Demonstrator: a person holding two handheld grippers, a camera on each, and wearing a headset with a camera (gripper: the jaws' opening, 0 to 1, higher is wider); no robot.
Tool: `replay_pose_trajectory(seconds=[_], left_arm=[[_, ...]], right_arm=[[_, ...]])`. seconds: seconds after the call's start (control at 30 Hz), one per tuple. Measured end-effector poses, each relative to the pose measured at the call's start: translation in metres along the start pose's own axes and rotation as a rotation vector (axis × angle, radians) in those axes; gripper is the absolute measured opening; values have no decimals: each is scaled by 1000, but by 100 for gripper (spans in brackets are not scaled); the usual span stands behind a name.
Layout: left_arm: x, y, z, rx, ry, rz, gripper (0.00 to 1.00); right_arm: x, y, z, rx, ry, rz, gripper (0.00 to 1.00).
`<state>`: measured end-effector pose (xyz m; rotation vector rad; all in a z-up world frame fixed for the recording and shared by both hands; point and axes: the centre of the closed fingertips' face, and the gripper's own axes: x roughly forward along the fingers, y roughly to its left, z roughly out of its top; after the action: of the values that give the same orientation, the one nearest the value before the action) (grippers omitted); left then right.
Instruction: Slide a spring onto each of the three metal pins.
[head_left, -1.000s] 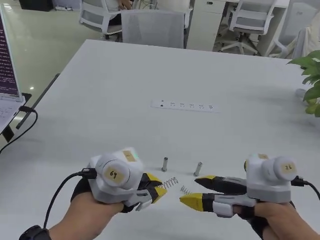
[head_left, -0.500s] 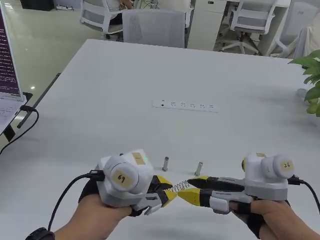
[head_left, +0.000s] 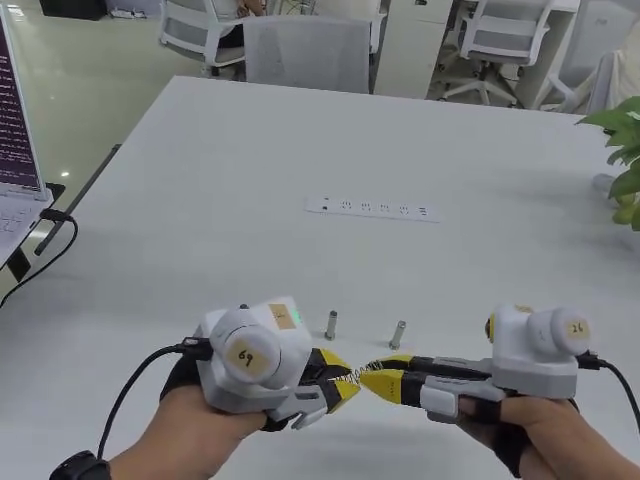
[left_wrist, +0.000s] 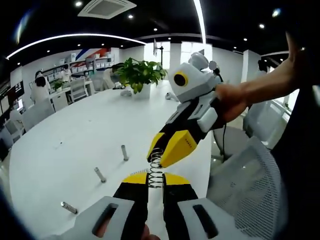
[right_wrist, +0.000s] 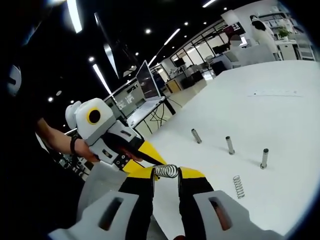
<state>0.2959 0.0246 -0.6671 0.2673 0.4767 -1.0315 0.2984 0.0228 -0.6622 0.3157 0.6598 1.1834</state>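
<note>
Left gripper (left_wrist: 156, 178) clamping one end of spring (left_wrist: 156, 165); right gripper (right_wrist: 167, 173) pinching other end, so spring is hanging between them above counter (head_left: 300, 150), near pins (right_wrist: 229, 145); likely regrip step. Next: one gripper releasing, other aligning spring's bore over upright pin.

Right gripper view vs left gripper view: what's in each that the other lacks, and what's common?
Right gripper view adds: a loose spring lying on the table, a power strip, a laptop. Left gripper view adds: a potted plant, a mesh chair. Shared: three pins, and the held spring bridging the left gripper and right gripper.
</note>
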Motion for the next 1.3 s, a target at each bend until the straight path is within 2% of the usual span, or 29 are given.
replay_pose_trajectory(seconds=[0.57, 1.0, 1.3], left_arm=[[0, -2, 3, 44, 2, -9, 2], [0, -2, 2, 76, 0, -1, 2], [2, 1, 3, 73, -11, 12, 3]], right_arm=[[-4, 3, 5, 36, -21, 19, 11], [-1, 8, 10, 59, -11, 32, 8], [0, 9, 13, 28, 1, 14, 8]])
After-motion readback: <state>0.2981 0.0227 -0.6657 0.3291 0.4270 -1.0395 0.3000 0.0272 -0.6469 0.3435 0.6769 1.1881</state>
